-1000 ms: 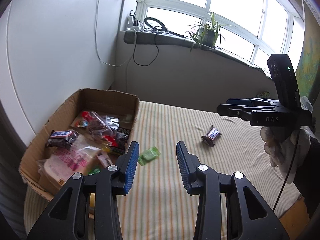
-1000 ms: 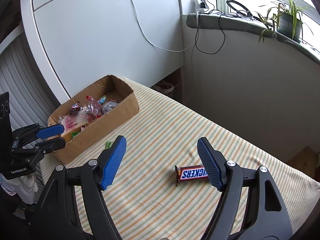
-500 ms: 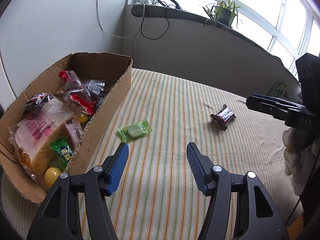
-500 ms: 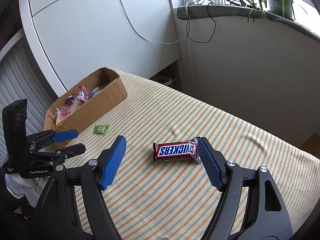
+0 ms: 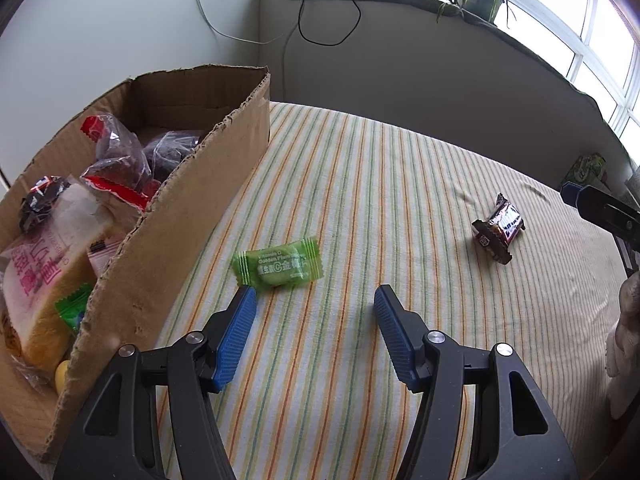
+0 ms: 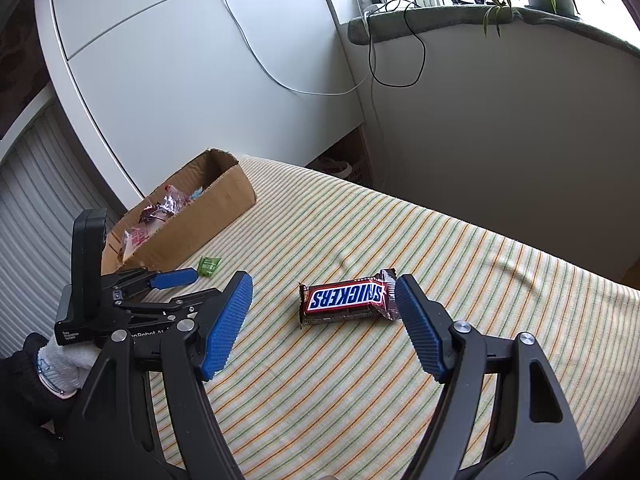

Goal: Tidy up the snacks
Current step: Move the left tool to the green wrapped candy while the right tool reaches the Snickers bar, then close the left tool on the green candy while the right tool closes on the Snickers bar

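A: Where does the Snickers (image 6: 347, 298) lie?

B: On the striped cloth (image 6: 460, 264), just ahead of the right gripper (image 6: 324, 300) — long axis across its wide, empty jaws, one end beside the right finger.

A: And the left gripper (image 5: 316, 306)?

B: Also wide, empty — the green candy (image 5: 279, 267) sits just ahead, leftward, beside the box (image 5: 192, 216).

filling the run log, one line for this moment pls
left tongs: open, near green candy | right tongs: open, at snickers
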Motion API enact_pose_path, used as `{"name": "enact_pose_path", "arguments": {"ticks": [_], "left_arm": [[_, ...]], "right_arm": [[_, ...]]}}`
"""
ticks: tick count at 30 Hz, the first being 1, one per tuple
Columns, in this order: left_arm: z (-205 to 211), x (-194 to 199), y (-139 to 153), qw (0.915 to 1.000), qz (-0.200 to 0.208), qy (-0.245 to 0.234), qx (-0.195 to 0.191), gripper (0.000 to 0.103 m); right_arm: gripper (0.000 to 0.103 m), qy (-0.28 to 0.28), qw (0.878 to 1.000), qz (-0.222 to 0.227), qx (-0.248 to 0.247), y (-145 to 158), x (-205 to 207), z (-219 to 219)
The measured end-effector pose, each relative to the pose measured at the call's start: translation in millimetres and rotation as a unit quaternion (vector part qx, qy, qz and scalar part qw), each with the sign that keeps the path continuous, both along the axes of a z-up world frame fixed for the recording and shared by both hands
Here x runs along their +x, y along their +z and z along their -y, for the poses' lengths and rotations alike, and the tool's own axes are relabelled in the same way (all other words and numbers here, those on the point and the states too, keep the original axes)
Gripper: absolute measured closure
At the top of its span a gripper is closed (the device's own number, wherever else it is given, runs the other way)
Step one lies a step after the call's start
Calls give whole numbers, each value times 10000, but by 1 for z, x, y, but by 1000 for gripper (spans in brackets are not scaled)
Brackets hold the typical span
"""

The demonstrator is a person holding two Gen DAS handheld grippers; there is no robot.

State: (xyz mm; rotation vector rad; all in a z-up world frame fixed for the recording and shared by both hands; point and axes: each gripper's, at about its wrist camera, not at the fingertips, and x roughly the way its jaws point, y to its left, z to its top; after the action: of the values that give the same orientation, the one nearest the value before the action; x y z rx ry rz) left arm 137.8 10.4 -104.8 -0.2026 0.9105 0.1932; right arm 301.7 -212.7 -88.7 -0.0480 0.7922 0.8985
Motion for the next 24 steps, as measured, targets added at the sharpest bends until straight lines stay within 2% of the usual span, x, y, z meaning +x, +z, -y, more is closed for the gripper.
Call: {"name": "enact_pose_path", "arguments": {"ticks": [12,19,24], "left_arm": [[4,25,2,9999,-19,-149,-18,43],[14,27,2,9992,23,-377,99,59],[16,28,0,9990,54,-453,31,68]], "right_arm": [[27,-6,9997,-257,6,-11,13,5],[27,-86,9977,-434,-503,-24,15,-11],[27,-205,9945,-909,-475,-32,13,-16]]}}
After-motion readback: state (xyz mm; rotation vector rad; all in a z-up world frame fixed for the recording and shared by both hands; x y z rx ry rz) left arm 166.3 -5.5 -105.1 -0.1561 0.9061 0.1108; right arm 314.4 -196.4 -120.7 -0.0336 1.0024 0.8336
